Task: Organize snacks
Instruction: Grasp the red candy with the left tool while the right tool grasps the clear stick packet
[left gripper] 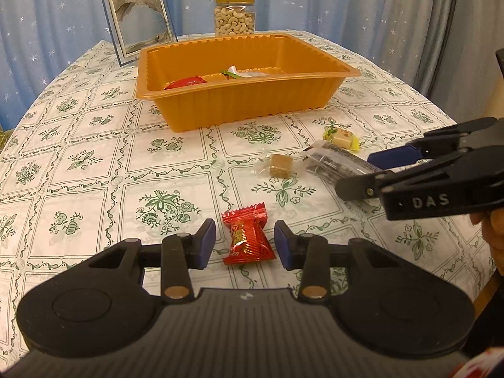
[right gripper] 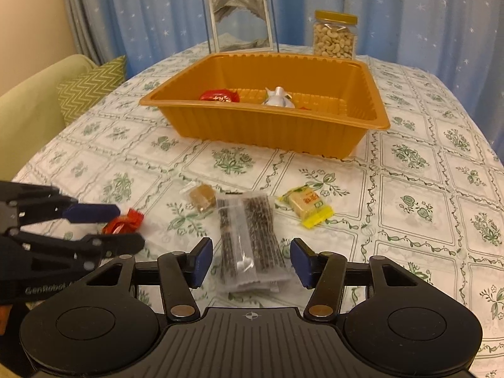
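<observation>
An orange tray point(left gripper: 239, 107) point(right gripper: 267, 132) stands on the table and holds a red snack point(right gripper: 219, 95) and a white-wrapped one point(right gripper: 277, 97). My left gripper point(left gripper: 245, 245) is open, its jaws on either side of a red candy wrapper point(left gripper: 247, 239), which also shows in the right wrist view point(right gripper: 124, 223). My right gripper point(right gripper: 250, 261) is open around the near end of a clear packet of dark sticks point(right gripper: 249, 239) point(left gripper: 337, 160). A brown candy in clear wrap point(left gripper: 280, 165) point(right gripper: 201, 197) and a yellow-wrapped candy point(left gripper: 341, 138) point(right gripper: 307, 206) lie loose nearby.
A jar of cashews point(left gripper: 234, 15) point(right gripper: 334, 36) and a framed picture point(left gripper: 137, 20) point(right gripper: 241, 17) stand behind the tray. The floral tablecloth point(left gripper: 94, 157) covers the table. A green sofa with a zigzag cushion point(right gripper: 91, 88) is at the left.
</observation>
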Tool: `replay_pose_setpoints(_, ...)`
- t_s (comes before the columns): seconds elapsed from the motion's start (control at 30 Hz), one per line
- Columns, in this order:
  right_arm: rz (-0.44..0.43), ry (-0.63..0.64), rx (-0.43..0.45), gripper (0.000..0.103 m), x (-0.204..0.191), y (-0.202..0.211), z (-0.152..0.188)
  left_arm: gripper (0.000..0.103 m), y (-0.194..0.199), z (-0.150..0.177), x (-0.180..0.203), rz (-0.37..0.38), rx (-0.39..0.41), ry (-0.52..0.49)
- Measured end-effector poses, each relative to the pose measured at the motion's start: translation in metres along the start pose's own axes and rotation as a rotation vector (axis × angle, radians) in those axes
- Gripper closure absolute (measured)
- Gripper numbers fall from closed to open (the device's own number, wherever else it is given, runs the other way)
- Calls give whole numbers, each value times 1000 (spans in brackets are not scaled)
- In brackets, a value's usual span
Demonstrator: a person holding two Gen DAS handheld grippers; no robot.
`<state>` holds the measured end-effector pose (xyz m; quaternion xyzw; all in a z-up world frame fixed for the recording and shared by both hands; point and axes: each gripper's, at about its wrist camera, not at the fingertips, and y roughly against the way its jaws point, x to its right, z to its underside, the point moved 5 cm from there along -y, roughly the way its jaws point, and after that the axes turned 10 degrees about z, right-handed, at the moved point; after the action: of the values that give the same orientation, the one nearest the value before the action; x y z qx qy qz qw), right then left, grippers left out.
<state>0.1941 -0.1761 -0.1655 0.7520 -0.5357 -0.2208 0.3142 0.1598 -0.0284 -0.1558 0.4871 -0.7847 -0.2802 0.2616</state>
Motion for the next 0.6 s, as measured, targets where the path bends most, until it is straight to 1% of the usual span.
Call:
replay_pose_setpoints(0.27, 19, 29, 7, 48, -7, -7, 0, 70, 0, 2, 3, -10, 0, -15)
replay_pose_setpoints(0.47, 30, 23, 10, 49, -7, -7, 0, 79, 0, 2, 8, -6, -2, -31)
replay_pose_setpoints(0.57, 45, 37, 15, 51, -9, -7, 1, 80, 0, 2, 9, -10, -3, -34)
replay_pose_setpoints(0.6, 48, 34, 16, 54, -9, -7, 1, 80, 0, 2, 9, -9, -3, -33)
